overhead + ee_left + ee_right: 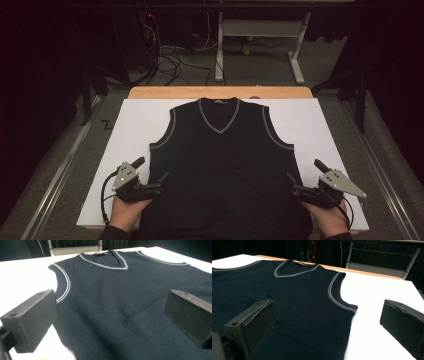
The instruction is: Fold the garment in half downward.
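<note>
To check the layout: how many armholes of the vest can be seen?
2. One armhole is on the vest at its left, the other armhole at its right, both trimmed pale.

A wooden bench (150, 92) carries a white board (135, 130) that covers nearly all of its top, leaving a strip of bare wood along the far edge. Directly on the board lies a dark sleeveless vest (222, 170), spread flat with its front up, its pale-trimmed V-neck toward the far edge and its hem reaching over the near edge
</note>
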